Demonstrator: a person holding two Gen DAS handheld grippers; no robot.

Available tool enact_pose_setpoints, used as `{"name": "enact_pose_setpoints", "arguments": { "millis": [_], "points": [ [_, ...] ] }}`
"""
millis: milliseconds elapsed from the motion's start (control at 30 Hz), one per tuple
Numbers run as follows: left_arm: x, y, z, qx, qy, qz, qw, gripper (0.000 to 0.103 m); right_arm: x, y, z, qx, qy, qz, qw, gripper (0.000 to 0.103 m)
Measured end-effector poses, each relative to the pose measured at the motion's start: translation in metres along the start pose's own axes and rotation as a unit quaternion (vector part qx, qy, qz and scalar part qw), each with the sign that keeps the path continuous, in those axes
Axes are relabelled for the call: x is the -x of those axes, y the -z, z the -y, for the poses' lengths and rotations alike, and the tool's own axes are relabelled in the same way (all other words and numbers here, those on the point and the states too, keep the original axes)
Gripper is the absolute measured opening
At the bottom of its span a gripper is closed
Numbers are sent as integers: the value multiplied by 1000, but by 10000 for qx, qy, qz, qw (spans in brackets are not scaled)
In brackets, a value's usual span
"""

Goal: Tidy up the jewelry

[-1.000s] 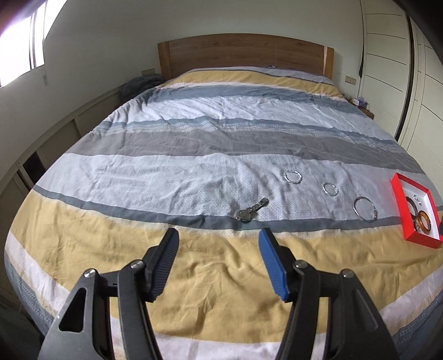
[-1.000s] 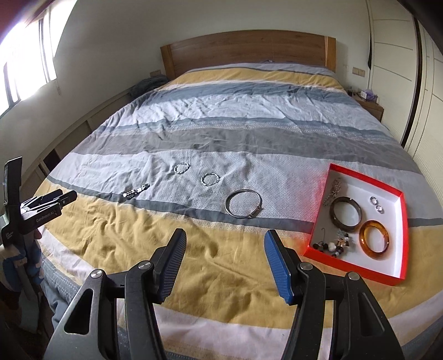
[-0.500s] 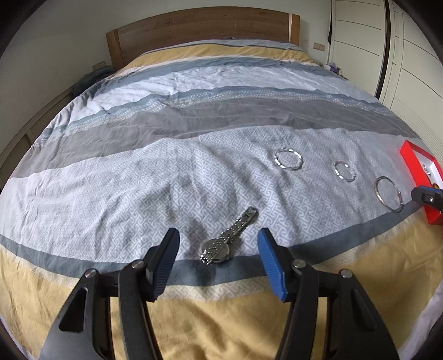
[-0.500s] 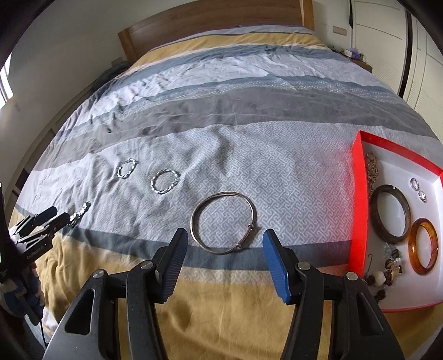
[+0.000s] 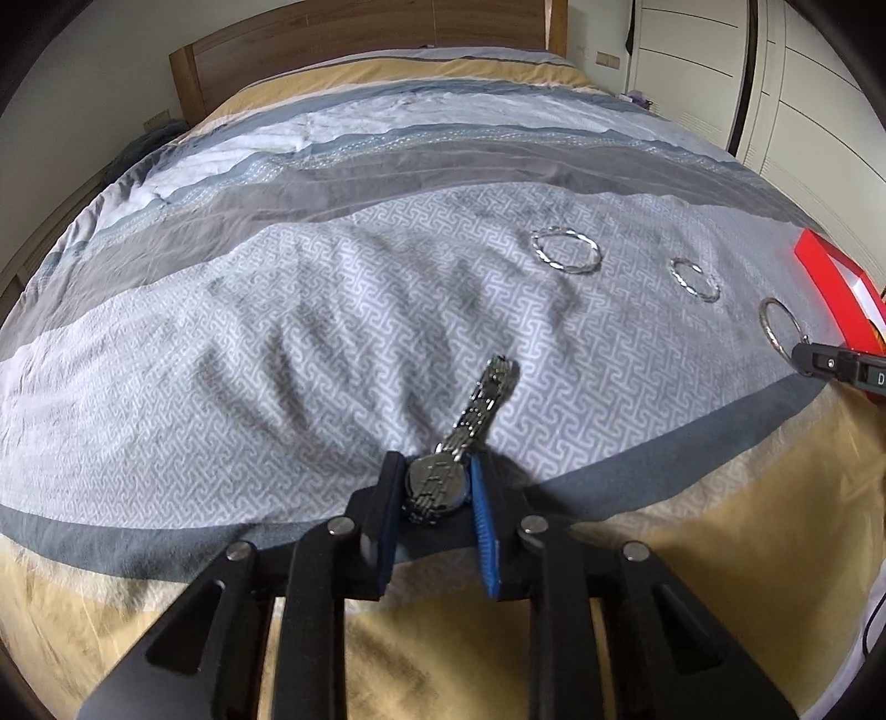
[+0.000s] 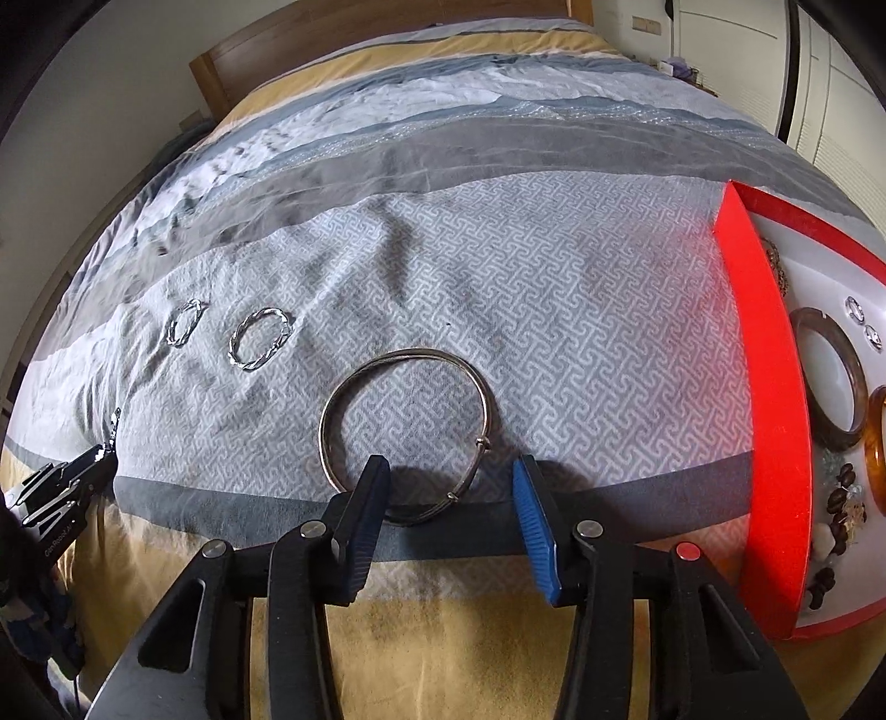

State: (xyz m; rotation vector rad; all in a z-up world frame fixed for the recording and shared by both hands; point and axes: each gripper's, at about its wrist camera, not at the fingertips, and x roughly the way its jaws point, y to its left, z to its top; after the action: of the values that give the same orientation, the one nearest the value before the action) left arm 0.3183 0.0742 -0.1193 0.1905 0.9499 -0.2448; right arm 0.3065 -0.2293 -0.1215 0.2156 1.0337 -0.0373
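My left gripper [image 5: 434, 487] is shut on the case of a silver watch [image 5: 479, 404], whose metal band stretches forward over the bedspread. My right gripper [image 6: 448, 487] is open, its jaws astride the near edge of a large thin silver bangle [image 6: 407, 354] lying flat. Two twisted silver bracelets [image 6: 260, 337] [image 6: 185, 321] lie to the left of it; they also show in the left wrist view [image 5: 566, 250] [image 5: 694, 279]. A red tray [image 6: 775, 421] at the right holds a dark bangle [image 6: 830, 376], an amber bangle, beads and small rings.
Everything lies on a striped grey, white and yellow bedspread [image 5: 277, 343] with soft folds. A wooden headboard [image 5: 360, 33] stands at the far end. White wardrobe doors [image 5: 803, 99] line the right side.
Both grippers have moved forward and down to the bed. The left jaws have closed on the watch. The right jaws, still open, now straddle the bangle's near edge.
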Motion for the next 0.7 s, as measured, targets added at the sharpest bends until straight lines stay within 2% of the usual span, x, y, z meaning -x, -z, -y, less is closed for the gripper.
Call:
{"name": "enact_pose_setpoints", "arguments": {
  "millis": [100, 167, 267, 367, 700],
  "points": [
    [1, -1, 1, 18, -55, 20, 10000, 22, -1, -1, 2, 38, -6, 5, 10000, 34],
    [2, -1, 0, 102, -39, 22, 9999, 22, -1, -2, 6, 31, -15, -4, 10000, 20],
    [7, -2, 0, 190, 11, 27, 9998, 22, 0, -4, 9, 60, -82, -26, 9999, 9],
    [15, -2, 6, 232, 42, 63, 9997, 22, 6, -4, 7, 145, -210, 8, 9997, 6],
    [59, 8, 24, 381, 186, 277, 9987, 22, 55, 11, -11, 536, -431, 285, 9972, 6]
  ]
}}
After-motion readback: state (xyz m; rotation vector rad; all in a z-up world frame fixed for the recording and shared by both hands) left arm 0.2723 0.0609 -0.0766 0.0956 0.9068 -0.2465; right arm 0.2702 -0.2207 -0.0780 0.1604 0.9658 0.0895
